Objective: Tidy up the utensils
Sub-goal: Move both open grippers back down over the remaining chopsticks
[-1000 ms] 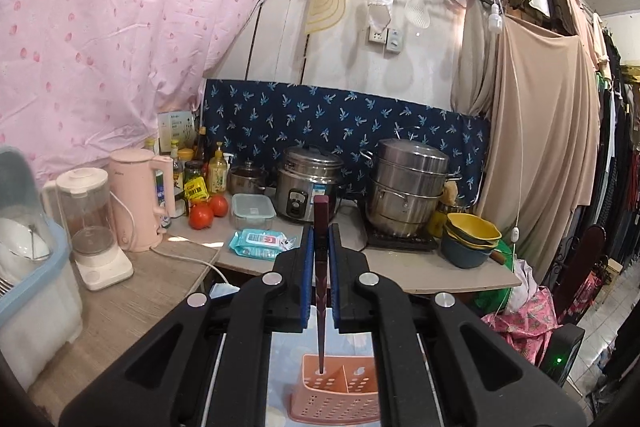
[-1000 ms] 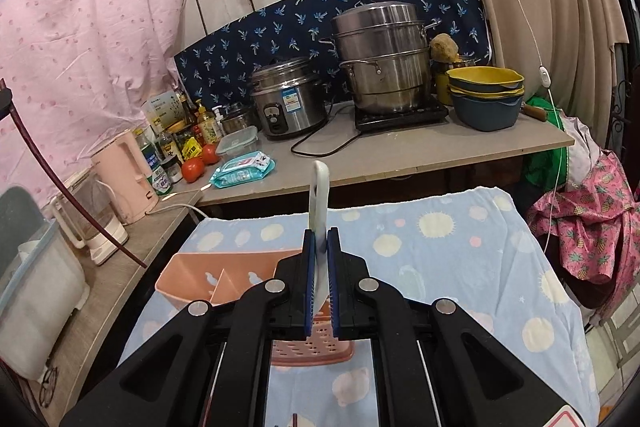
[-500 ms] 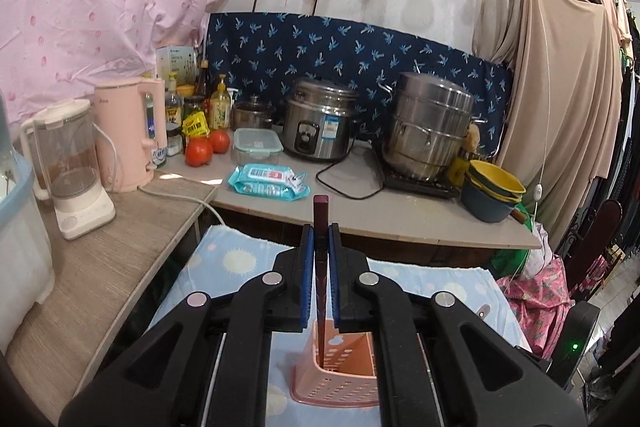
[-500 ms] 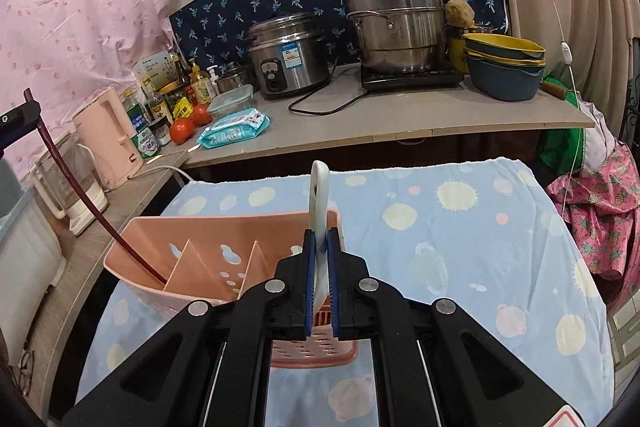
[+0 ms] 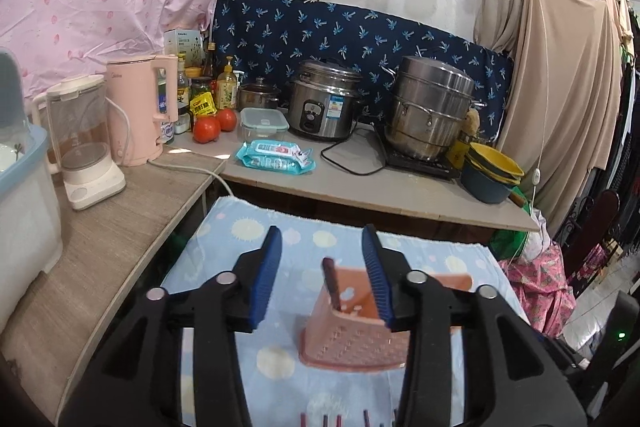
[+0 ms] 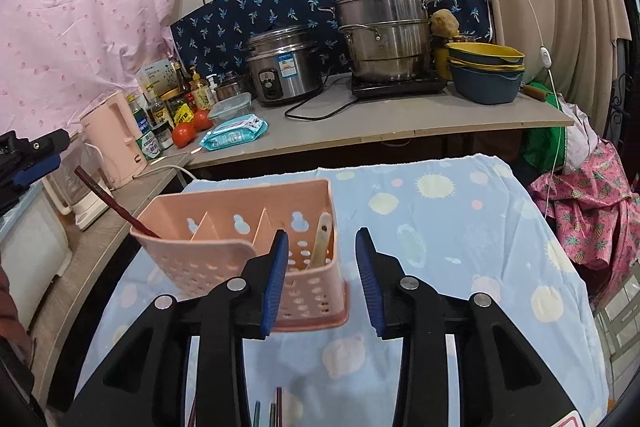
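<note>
Both drops basically land at once here. The left gripper (image 5: 322,269) has just opened its jaws about halfway, and the dark red chopstick (image 5: 333,285) it was pinching a second ago now leans loose in the end slot of the pink caddy (image 5: 356,343). Same deal on the right gripper (image 6: 322,267): jaws just opened, nothing between them, and the pale spoon (image 6: 322,241) stands in the opposite end slot. The middle slots look empty. More sticks (image 6: 264,409) lie on the cloth (image 6: 460,227) near the grippers, probably next up.
</note>
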`<action>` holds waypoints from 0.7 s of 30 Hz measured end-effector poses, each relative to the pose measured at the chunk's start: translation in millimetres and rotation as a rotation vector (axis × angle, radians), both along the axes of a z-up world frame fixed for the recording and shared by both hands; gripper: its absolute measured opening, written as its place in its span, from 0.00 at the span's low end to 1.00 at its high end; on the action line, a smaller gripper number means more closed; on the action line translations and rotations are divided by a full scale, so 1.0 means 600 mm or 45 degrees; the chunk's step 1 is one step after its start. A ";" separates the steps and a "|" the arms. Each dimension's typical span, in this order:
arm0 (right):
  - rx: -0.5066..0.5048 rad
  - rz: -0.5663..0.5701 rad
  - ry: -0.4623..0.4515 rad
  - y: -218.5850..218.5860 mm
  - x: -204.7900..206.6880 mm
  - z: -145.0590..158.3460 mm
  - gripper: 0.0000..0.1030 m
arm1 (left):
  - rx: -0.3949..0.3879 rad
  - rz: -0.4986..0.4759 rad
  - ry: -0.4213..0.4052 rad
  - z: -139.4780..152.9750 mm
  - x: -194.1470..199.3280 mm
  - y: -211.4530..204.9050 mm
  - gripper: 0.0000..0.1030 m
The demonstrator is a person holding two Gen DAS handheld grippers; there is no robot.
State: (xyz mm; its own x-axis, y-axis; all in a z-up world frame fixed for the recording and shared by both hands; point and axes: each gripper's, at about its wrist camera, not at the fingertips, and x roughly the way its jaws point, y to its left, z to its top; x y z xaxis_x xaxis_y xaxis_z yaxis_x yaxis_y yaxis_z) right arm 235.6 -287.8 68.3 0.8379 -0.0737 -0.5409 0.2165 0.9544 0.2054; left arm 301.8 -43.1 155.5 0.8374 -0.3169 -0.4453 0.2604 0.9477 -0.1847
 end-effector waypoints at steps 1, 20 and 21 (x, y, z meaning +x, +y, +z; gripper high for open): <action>0.000 -0.002 0.009 0.004 -0.017 0.000 0.36 | 0.006 -0.006 0.003 -0.004 -0.013 0.001 0.46; -0.023 -0.008 0.160 0.105 -0.318 -0.105 0.46 | 0.179 -0.008 0.210 -0.138 -0.272 0.067 0.59; -0.028 -0.001 0.162 0.109 -0.326 -0.109 0.46 | 0.199 0.000 0.216 -0.145 -0.282 0.066 0.59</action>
